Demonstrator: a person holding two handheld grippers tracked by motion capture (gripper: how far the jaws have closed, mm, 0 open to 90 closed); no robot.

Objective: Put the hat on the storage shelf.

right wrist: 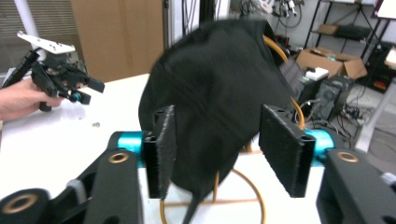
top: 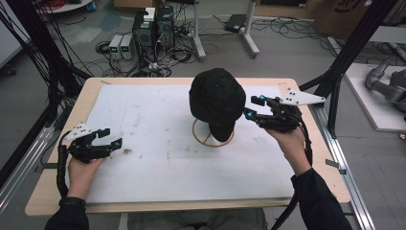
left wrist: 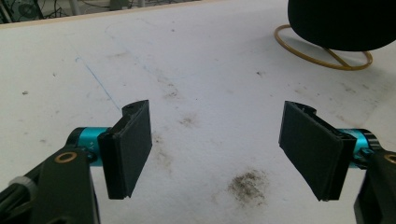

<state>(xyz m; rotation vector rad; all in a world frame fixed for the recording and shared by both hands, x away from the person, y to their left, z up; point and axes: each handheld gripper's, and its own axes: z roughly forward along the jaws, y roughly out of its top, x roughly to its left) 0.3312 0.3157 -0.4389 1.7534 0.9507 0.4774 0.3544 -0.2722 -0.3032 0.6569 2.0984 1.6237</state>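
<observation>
A black cap (top: 216, 98) hangs on a gold wire stand (top: 201, 136) at the middle right of the white mat. My right gripper (top: 253, 106) is just to the cap's right, level with it and pointing at it. In the right gripper view its jaws (right wrist: 224, 149) stand open with the cap (right wrist: 219, 79) right in front of them and partly in the gap; the pads do not press on it. My left gripper (top: 111, 136) rests low at the mat's left, open and empty (left wrist: 219, 149), far from the stand (left wrist: 303, 51).
The white mat (top: 158, 158) covers most of a wooden table (top: 43, 191) and has a dark stain (left wrist: 247, 184) under my left gripper. Black frame posts (top: 344, 57) rise at the right edge. Computers and cables (top: 153, 33) lie on the floor behind.
</observation>
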